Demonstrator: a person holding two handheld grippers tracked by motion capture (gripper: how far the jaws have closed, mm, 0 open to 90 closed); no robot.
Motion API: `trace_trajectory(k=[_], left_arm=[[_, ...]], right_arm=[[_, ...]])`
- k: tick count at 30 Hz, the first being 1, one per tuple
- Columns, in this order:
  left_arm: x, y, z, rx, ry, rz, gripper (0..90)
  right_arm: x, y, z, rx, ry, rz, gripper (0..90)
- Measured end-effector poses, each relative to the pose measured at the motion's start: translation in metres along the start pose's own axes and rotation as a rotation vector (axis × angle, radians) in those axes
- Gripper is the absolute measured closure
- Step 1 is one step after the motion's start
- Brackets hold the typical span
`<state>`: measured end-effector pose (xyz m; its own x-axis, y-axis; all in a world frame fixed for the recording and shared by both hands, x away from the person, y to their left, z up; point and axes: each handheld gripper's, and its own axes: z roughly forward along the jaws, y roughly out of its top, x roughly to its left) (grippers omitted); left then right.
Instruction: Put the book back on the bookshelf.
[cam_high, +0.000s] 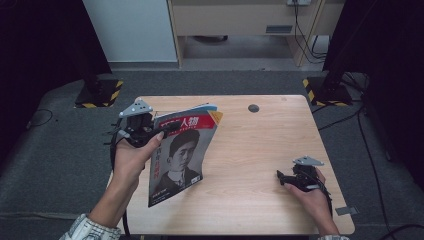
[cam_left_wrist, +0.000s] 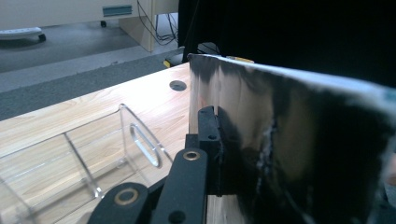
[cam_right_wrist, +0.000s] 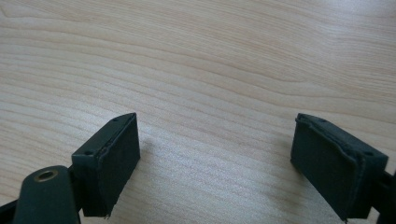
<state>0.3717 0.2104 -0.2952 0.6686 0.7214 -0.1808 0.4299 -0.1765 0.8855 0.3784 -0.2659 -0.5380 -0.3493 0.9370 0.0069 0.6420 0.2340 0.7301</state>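
While I hold the rig steady from afar, I log this entry as follows.

Item 1: magazine (cam_high: 182, 152), clamped in my left claw (cam_high: 159, 131), which has its jaws pressed together on the upper edge near 1 corner. The magazine hangs from that claw over the left part of the desk (cam_high: 260, 165), its long axis running down and toward me, cover tilted upward.

Item 2: clear acrylic holder (cam_left_wrist: 84, 154), seen in the left gripper view lying just beyond and to the side of the left claw, on the desk, apart from the magazine.

Item 3: right claw (cam_high: 281, 176), jaws apart, nothing between them, resting low over bare desk, well apart from the magazine.

Judgement: the coming move turns on the holder lying beside the left claw; that hand is much the nearer of the 2.
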Motion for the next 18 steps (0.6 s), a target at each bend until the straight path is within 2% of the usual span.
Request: trace_trajectory(k=[10,18], left_arm=[[0.012,-0.004,-0.012,-0.009,0.033,-0.013,86.7],[0.015,-0.005,-0.019,-0.013,0.044,-0.016,86.7]], right_arm=[[0.0,0.0,0.0,-0.001,-0.002,0.003,15.9],[0.001,0.0,0.0,-0.001,-0.001,0.005,15.9]])
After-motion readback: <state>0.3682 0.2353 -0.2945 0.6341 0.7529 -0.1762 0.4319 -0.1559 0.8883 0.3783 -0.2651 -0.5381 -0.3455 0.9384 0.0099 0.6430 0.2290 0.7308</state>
